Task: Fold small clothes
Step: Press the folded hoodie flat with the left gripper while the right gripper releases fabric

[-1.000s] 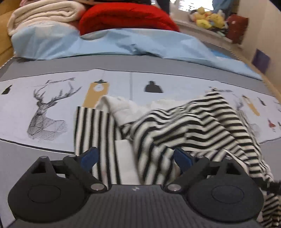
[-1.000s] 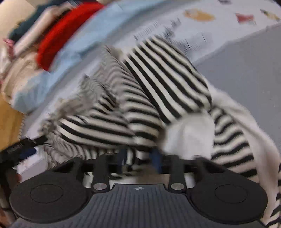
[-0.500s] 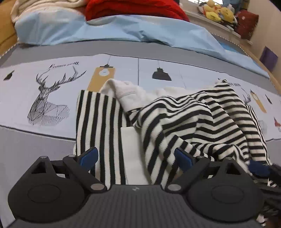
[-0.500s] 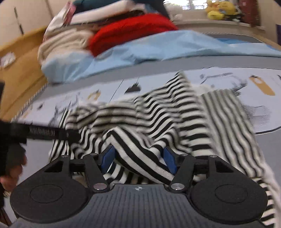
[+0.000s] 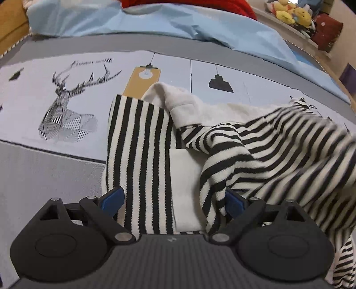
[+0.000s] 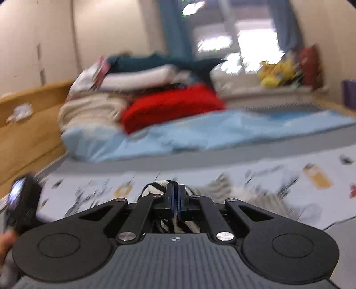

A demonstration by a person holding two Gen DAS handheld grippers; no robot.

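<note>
A black-and-white striped garment point(image 5: 142, 155) with a cream lining point(image 5: 200, 109) lies on the printed bedsheet point(image 5: 44, 93). Its left part lies flat; its right part point(image 5: 289, 151) is lifted and bunched. My left gripper point(image 5: 173, 197) is open, its blue pads on either side of the garment's near edge. My right gripper point(image 6: 175, 197) is shut on a fold of the striped garment point(image 6: 155, 187) and holds it raised above the bed. The left gripper shows at the left edge of the right wrist view point(image 6: 20, 200).
A light blue duvet point(image 5: 155, 22) lies across the far side of the bed, with a red blanket point(image 6: 173, 104) and stacked folded bedding point(image 6: 138, 75) behind it. A wooden bed frame point(image 6: 26, 133) is at left. Plush toys point(image 5: 291, 13) sit on a ledge at back right.
My right gripper has shut on the striped fabric and lifted it, its view swinging up toward the room. The right part of the garment has risen. The left gripper moved slightly forward, still open.
</note>
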